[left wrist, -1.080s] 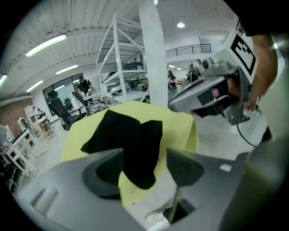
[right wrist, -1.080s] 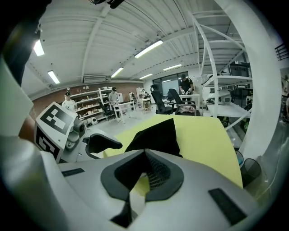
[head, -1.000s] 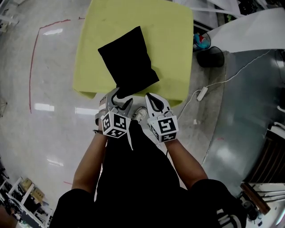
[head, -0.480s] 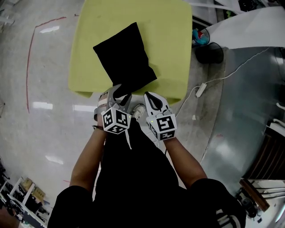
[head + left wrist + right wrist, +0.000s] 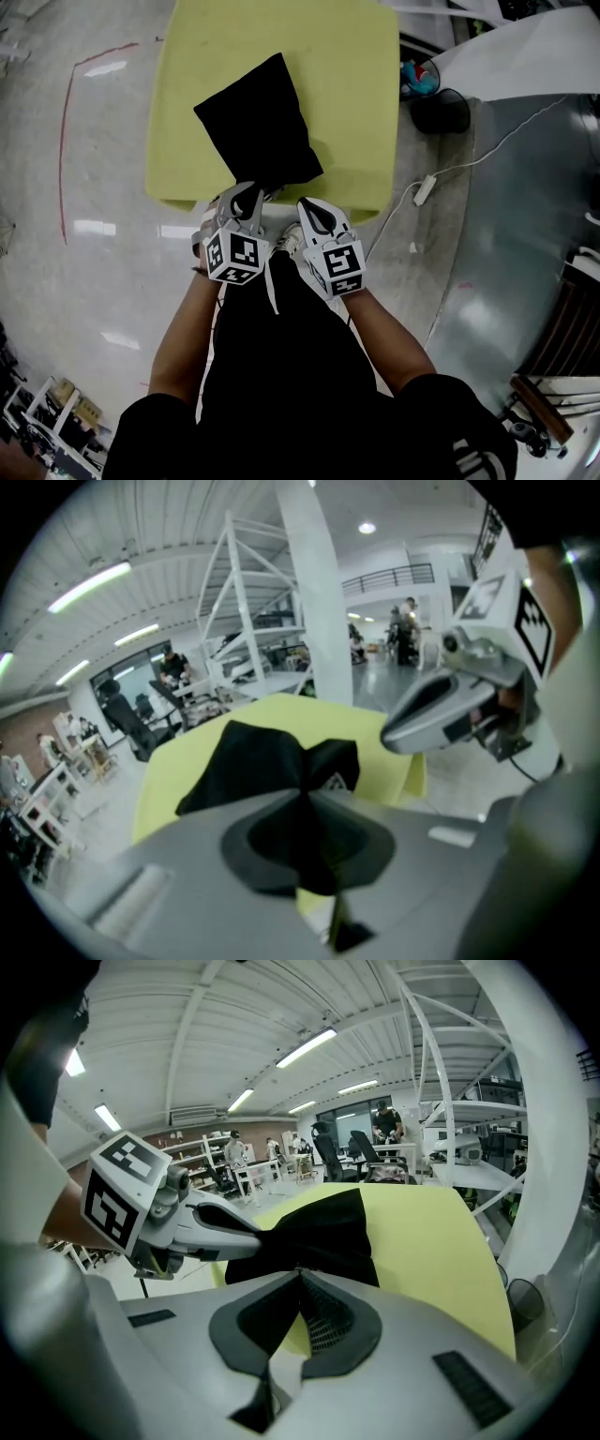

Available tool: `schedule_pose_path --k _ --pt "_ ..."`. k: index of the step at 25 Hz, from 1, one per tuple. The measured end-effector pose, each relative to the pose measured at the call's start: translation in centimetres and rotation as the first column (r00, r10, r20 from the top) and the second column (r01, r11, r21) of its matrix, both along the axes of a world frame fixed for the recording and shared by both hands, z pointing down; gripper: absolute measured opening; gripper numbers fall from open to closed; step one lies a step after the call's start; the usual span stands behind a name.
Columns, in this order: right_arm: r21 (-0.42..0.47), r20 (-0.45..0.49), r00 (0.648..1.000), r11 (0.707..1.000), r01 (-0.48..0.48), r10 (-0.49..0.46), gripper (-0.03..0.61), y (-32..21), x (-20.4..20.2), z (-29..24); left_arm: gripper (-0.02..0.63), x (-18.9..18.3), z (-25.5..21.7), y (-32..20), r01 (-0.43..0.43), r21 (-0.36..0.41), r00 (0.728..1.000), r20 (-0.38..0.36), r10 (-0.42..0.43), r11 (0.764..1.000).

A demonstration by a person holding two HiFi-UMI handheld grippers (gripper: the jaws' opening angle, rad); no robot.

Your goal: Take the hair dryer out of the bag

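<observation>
From overhead, the bag [image 5: 255, 122] lies on the yellow table [image 5: 347, 94]. No hair dryer shows, so I judge it's inside. Along my left gripper [image 5: 249, 194], the fingers are closing, pinching the bag's near edge. Along my right gripper [image 5: 310, 210], the fingers are pressed together and empty. Opening the bag and pulling the dryer out remain.

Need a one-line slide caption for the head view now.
Head view: left gripper, jaws closing on the near edge of the black bag on the yellow-green table; right gripper shut, empty, alongside.
</observation>
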State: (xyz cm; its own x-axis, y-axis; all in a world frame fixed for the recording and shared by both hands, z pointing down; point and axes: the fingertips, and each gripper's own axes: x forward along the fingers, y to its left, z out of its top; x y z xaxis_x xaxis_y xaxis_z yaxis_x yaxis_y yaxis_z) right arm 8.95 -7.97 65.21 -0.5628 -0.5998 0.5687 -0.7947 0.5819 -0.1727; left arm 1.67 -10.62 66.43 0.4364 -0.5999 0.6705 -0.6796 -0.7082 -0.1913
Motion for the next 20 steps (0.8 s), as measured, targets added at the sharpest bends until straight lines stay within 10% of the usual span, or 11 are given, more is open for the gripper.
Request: schedule_pose_path --k 20 --pt "0.039 -0.125 0.983 0.990 0.137 -0.132 0.006 -3.0 -6.7 1.4 0.017 -3.5 -2.3 -6.5 0.035 -0.038 0.995 -0.091 -0.038 0.999"
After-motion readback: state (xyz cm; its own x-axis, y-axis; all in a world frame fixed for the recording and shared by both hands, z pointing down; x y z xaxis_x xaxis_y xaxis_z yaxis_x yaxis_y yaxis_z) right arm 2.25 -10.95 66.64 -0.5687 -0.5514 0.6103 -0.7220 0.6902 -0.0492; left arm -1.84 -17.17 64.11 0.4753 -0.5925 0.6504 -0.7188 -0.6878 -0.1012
